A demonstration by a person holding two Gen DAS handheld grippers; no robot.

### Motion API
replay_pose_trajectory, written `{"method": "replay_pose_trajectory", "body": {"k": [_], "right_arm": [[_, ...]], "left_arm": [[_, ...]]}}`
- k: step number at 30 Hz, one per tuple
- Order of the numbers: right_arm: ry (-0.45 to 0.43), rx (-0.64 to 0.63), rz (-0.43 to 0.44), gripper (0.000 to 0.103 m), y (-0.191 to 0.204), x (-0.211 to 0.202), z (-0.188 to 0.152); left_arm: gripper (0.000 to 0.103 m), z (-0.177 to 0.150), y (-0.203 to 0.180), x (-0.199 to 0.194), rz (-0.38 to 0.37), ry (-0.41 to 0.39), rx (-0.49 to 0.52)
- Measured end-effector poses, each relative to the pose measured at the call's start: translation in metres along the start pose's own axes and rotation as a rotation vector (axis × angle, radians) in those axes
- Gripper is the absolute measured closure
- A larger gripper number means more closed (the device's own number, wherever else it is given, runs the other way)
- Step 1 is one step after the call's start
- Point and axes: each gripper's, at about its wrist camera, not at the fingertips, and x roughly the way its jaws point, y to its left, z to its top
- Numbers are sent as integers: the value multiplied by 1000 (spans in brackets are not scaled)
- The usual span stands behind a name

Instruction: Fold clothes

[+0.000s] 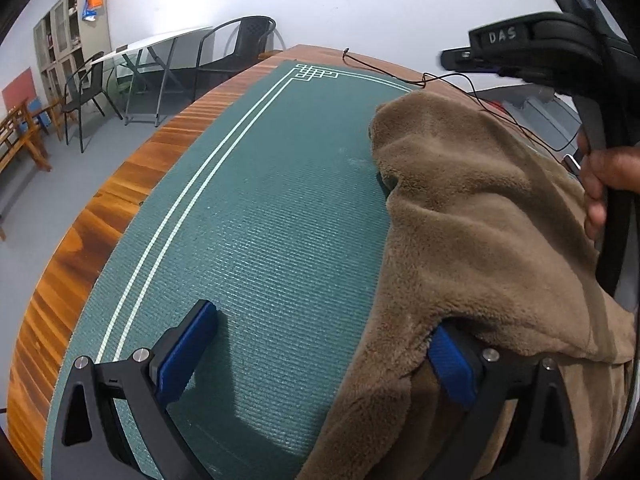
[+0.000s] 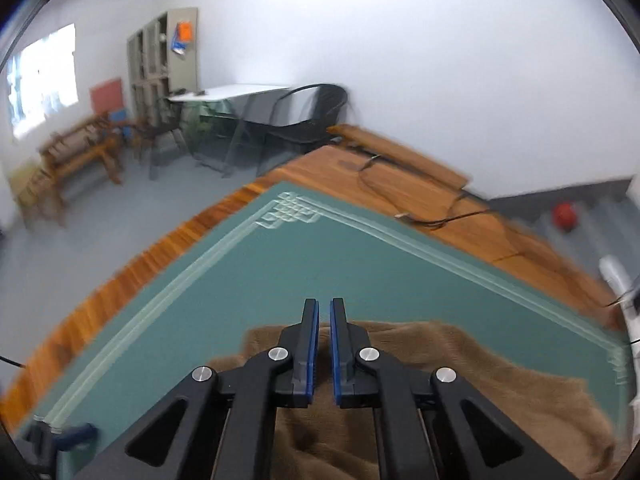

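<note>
Work surface: a dark green ribbed mat [image 1: 256,216] with pale double border lines and a knot motif at its corner lies on a striped brown wooden table [image 1: 132,168].

Garment: a brown plush fleece garment [image 1: 480,240] lies bunched on the mat's right side in the left wrist view, spilling toward the near edge. In the right wrist view the same fleece sits below and behind the fingers at the near part of the mat.

Left gripper [image 1: 324,344]: black frame, blue pads, jaws standing wide apart. One pad rests over bare mat; the other is partly buried under a fold of the fleece. Nothing is pinched between the pads.

Right gripper [image 2: 324,320]: jaws drawn together with only a thin slit between the blue pads; no cloth is visible in that slit. The fingers point over the fleece edge toward open mat. The view is smeared by motion blur.

A person's hand [image 1: 604,184] grips the handle of the right gripper at the right edge of the left wrist view.

Thin black cables [image 1: 480,100] trail across the table's far edge.
</note>
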Motion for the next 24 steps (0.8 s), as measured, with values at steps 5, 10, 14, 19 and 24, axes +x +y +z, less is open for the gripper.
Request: {"method": "replay_pose_trajectory", "body": {"k": [5,10,14,19,24], "right_arm": [[77,33,125,21,-8,4,-14],[131,67,250,7,-14,2,-23],[259,-6,250,70,5,29,-33],[170,-61,159,91,21,32,-22],[72,-133,76,92,43,32,-2]], "left_arm": [[3,0,2,0,-1,-1,-9],[3,0,4,0,-3,-1,-16],[3,0,4,-1,-6,-2,-20],[3,-1,4,-2,4,0,-18],[3,-3,2,-2,38,3,-6]]}}
